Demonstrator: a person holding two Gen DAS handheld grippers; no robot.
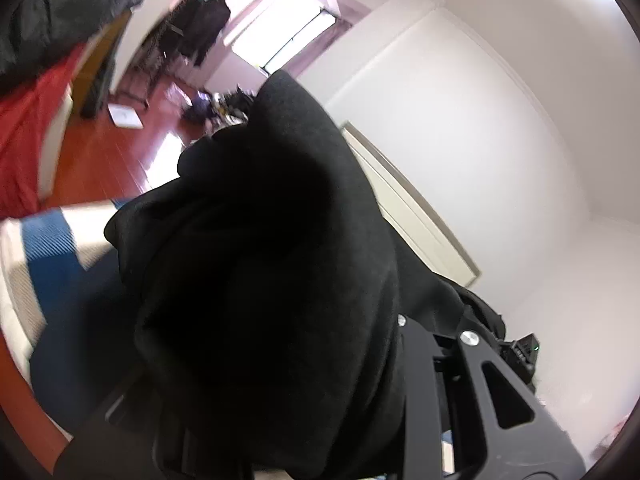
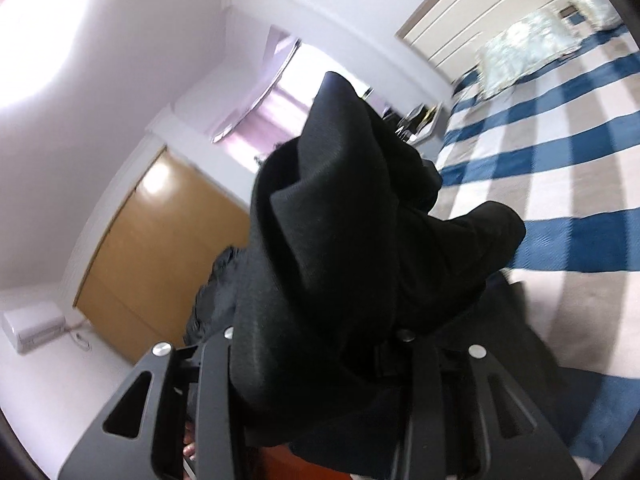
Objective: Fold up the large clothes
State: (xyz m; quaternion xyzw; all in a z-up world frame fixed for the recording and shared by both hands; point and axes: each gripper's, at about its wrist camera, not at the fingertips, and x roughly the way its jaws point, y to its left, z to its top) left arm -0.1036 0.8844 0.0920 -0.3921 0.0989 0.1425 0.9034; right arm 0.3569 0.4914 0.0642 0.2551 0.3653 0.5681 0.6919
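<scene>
Early on — both grippers, left (image 1: 280,360) and right (image 2: 320,352), seem clamped on the bunched black garment (image 1: 260,240) above the bed (image 2: 560,160); nothing folded yet.

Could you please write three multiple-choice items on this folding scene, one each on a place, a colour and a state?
1. Where does the blue and white striped bedspread lie in the right wrist view?
A. right of the garment
B. left of it
C. on the door

2. What colour is the garment in the left gripper?
A. red
B. black
C. teal

3. What is the state of the garment at the right gripper?
A. flat on the bed
B. on a hanger
C. bunched and lifted

Answers: 1 A, stripes fill the right side. 2 B, dark cloth covers the fingers. 3 C, folds rise off the bed.
</scene>
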